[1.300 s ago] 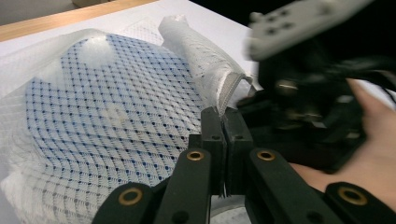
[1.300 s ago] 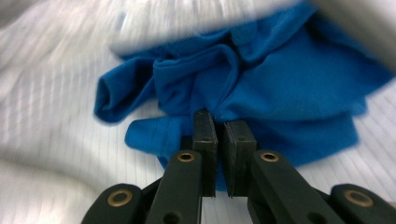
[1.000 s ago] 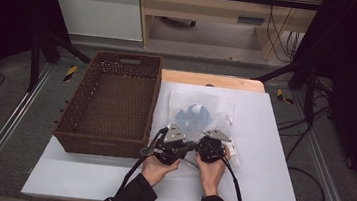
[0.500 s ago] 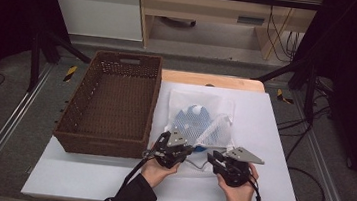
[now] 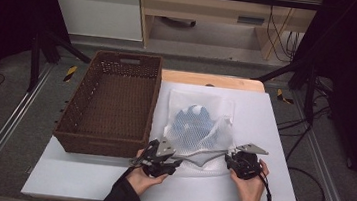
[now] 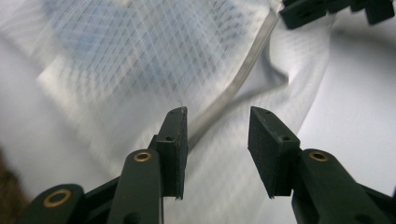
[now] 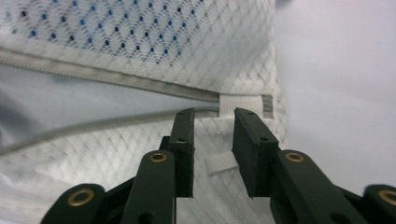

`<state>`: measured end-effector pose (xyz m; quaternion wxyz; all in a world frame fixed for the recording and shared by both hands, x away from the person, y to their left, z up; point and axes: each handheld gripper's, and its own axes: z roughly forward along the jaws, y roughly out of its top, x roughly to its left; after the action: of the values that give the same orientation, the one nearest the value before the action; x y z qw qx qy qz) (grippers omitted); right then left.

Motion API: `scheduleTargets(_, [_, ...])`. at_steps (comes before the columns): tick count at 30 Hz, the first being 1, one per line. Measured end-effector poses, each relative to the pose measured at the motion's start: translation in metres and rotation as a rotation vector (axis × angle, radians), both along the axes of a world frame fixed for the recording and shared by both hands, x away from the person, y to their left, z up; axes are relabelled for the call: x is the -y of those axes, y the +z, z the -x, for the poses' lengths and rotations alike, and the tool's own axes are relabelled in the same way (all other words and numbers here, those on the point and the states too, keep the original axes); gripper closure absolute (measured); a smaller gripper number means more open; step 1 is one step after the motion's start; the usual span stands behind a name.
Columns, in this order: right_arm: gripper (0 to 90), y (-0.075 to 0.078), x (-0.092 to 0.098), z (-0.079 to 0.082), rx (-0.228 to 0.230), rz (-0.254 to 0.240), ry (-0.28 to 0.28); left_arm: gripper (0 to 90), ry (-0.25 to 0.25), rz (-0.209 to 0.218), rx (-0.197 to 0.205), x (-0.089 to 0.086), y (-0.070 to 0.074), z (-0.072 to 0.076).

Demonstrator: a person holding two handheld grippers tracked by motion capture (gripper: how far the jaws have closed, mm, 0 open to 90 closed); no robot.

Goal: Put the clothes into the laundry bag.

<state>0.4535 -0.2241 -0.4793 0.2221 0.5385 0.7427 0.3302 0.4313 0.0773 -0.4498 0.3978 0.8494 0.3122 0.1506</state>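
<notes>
**Mesh bag unzipped at the near edge, both claws let go**

So the white mesh laundry bag [image 5: 197,127] lies flat on the white desk [image 5: 277,191], just right of the brown wicker basket [image 5: 111,103], with something blue [image 5: 193,119] showing through the netting. Its zipper [image 7: 116,79] runs along the near edge, and that edge gapes open, the two sides of the mouth pulled apart between the hands.

The left claw [image 5: 173,156] sits at the near-left end of the mouth, the right claw [image 5: 230,160] at the near-right end. That spacing makes sense: one end gets anchored while the other is dragged along the zipper line, so the bag doesn't just slide across the desk.

Neither claw is grasping anything now. In the left gripper view the jaws have just been opening and stand apart over the netting, nothing pinched between the pads. In the right gripper view the jaws have also just been opening a bit; a small white tab [image 7: 219,163] lies below the gap and the zipper's end stop [image 7: 240,105] sits just past the tips, but the pads aren't pressing on either.

Best guess: the basket stays close by on the left because the bag or its contents go in there next.
</notes>
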Motion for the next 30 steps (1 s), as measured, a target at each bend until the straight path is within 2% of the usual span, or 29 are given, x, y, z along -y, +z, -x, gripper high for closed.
scheduleTargets(1, [68.8,0.0,0.002,0.0,-0.002,-0.007,-0.002,58.0,0.009,0.002,-0.005,-0.004,-0.002,0.002])
scheduleTargets(5, [63.7,0.007,0.01,0.002,0.05,-0.04,-0.019,61.6,0.054,-0.018,-0.015,-0.023,-0.016,0.011])
scheduleTargets(8, [59.9,0.009,0.016,-0.001,0.07,-0.063,-0.048,66.0,0.09,-0.007,-0.048,-0.033,-0.027,0.012])
scheduleTargets(10, [59.5,0.007,0.017,-0.006,0.067,-0.066,-0.061,66.2,0.097,-0.001,-0.068,-0.033,-0.032,0.011])
scheduleTargets(11, [59.6,0.004,0.017,-0.009,0.064,-0.061,-0.07,66.0,0.101,0.009,-0.06,-0.032,-0.033,0.012])
scheduleTargets(14, [60.3,-0.005,0.02,-0.019,0.024,-0.045,-0.081,65.9,0.107,0.016,-0.065,-0.03,-0.033,0.011])
scheduleTargets(15, [63.0,-0.006,0.02,-0.02,0.037,-0.053,-0.075,67.4,0.121,0.01,-0.056,-0.029,-0.034,0.011])
scheduleTargets(17, [70.1,-0.006,0.019,-0.019,0.033,-0.057,-0.055,72.6,0.138,0.0,-0.049,-0.027,-0.034,0.011])
scheduleTargets(20, [83.8,-0.004,0.015,-0.015,0.038,-0.019,-0.051,79.6,0.159,-0.022,-0.042,-0.026,-0.033,0.011])
scheduleTargets(21, [85.6,-0.003,0.015,-0.013,0.036,-0.014,-0.045,81.6,0.162,-0.022,-0.039,-0.026,-0.033,0.011])
scheduleTargets(24, [86.4,-0.001,0.015,-0.003,0.034,-0.007,-0.038,88.1,0.161,-0.012,-0.041,-0.027,-0.033,0.009])
scheduleTargets(30, [86.3,0.002,0.028,0.019,0.038,-0.033,-0.04,88.8,0.153,-0.012,-0.038,-0.031,-0.033,0.008])
